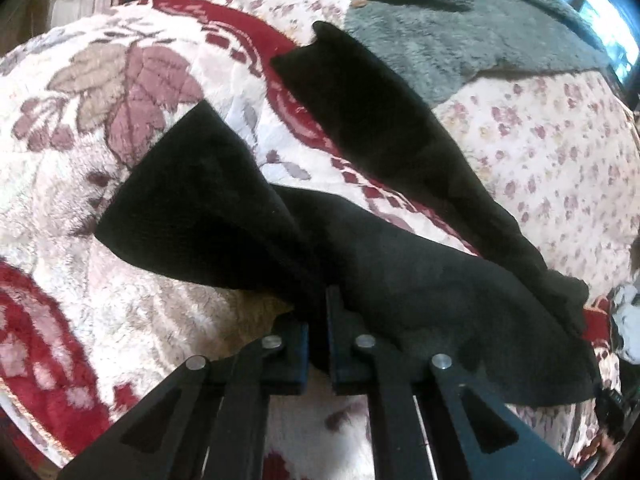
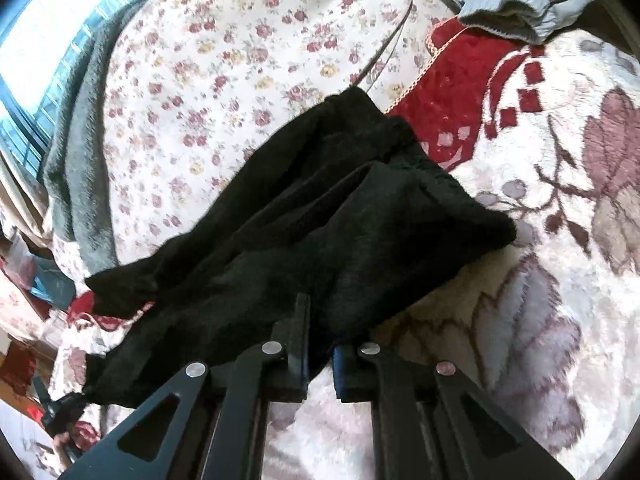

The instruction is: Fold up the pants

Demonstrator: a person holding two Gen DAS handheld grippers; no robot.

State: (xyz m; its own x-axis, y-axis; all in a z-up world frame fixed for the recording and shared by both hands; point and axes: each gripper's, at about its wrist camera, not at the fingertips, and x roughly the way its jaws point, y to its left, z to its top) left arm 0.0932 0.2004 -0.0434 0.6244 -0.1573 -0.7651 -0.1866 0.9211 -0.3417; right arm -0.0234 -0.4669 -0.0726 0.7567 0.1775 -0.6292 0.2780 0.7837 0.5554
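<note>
A: Pants [image 1: 360, 240], black, are lying on a bed, spread over a plush red-and-cream blanket [image 1: 120, 92] and partly over a floral sheet [image 1: 560, 152].

B: Which way are they pointing?

A: In the left wrist view the legs are running away from the camera. One leg [image 1: 384, 120] is stretching toward the upper middle, its end near a grey fleece [image 1: 460, 28]. The other [image 1: 192, 192] is splaying out to the left. The long axis is going from lower right to upper left. The legs are lying apart in a V, with blanket showing between them.

B: And the waist end?

A: It is sitting closest to both cameras. In the right wrist view the fabric is bunching in loose folds, running from lower left up toward the middle.

B: Left gripper [image 1: 318, 320]?

A: Its fingers [image 1: 336, 312] are pinching shut on the near edge of the pants; cloth is gathering into the narrow slot between them and draping over the right-hand finger.

B: Right gripper [image 2: 320, 320]?

A: It is clamping the pants too. One finger [image 2: 300, 320] is showing; the other is lying under the fabric. The cloth is pulling up into a ridge at the grip.

B: Anything else nearby?

A: A pale blue garment [image 2: 512, 0] is lying at the far right corner in the right wrist view.
</note>
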